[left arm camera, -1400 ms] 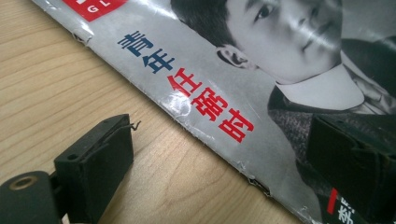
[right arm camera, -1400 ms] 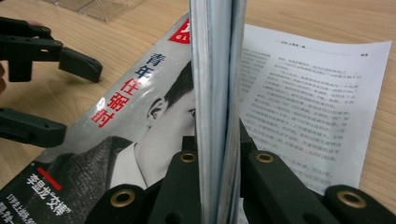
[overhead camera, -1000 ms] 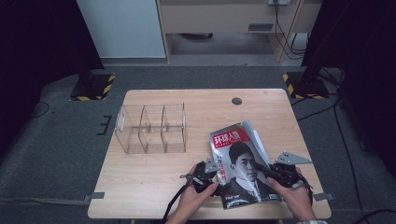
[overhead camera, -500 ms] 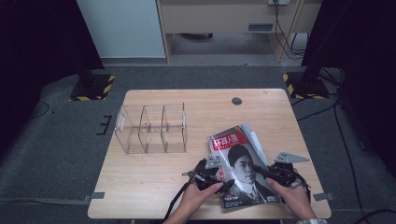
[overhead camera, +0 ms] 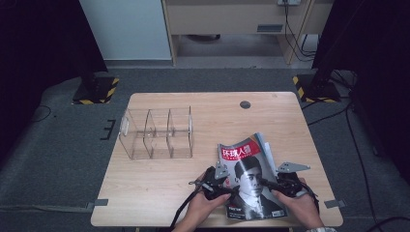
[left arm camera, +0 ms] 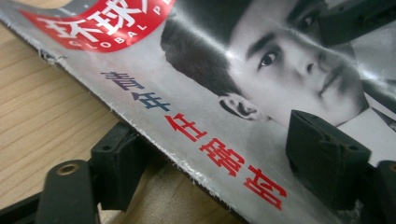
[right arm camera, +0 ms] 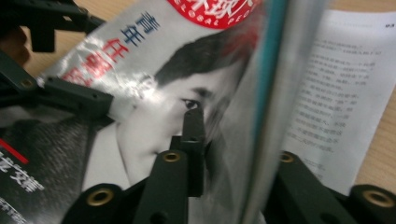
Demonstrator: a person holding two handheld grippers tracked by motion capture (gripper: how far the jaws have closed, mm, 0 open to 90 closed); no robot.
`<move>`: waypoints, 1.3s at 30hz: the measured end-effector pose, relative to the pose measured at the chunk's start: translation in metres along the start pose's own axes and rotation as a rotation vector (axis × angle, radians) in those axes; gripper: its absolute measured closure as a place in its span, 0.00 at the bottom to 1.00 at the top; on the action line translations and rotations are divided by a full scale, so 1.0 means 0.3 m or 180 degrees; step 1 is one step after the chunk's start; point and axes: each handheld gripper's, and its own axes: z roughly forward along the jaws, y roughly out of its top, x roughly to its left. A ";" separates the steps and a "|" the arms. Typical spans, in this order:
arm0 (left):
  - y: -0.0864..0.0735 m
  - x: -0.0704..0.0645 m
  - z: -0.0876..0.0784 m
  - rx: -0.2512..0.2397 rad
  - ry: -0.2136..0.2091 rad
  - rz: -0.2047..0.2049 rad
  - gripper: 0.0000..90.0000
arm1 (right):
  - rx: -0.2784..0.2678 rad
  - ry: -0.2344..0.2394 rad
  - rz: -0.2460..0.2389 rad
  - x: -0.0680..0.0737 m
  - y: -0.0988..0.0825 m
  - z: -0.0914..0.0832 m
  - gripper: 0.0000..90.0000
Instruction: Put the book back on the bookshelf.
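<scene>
While lying cover-up on the near right part of the wooden table (overhead camera: 159, 198), flanked by both hand-held grippers: magazine (overhead camera: 249, 181) with a red title band and a portrait cover, slightly angled, bottom edge close to the near table edge. Left gripper (overhead camera: 221, 179) at the spine side, jaws spread but just now narrowing. One jaw slipped under the frayed spine edge, the other poised over the cover, not yet pinching. Right gripper (overhead camera: 267, 182) at the loose-page side, jaws just now parting, astride the lifted cover and a few pages, grip apparently let go. Farther off to the left, well apart: clear three-slot organiser (overhead camera: 157, 133), upright, seemingly empty.

Probably a hand-over of the hold from right to left. To do it well:

- Close the left jaws fully on the spine before drawing the right gripper away; otherwise, risk of flopping, fanning pages.
- Bite deep enough to catch the whole thickness, not just the cover sheet.
- Hold the lower jaw flat against the wood to avoid crumpling the worn edge.
- Lift slowly from the spine, letting the loose edge hang down together.
- Withdraw the right jaws sideways to the right, clear of the curled pages, without snagging.
</scene>
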 end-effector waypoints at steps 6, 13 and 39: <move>-0.001 -0.002 -0.001 0.0001 0.0040 0.0019 0.29 | 0.0119 -0.0197 0.0084 -0.007 -0.005 0.008 0.54; -0.002 0.002 -0.003 -0.0003 0.0026 0.0020 0.30 | 0.0002 -0.0676 0.0170 -0.039 -0.005 -0.010 0.30; 0.025 0.015 0.031 0.0086 -0.0137 0.0054 0.08 | -0.0010 -0.0756 0.0108 -0.060 -0.012 0.041 0.29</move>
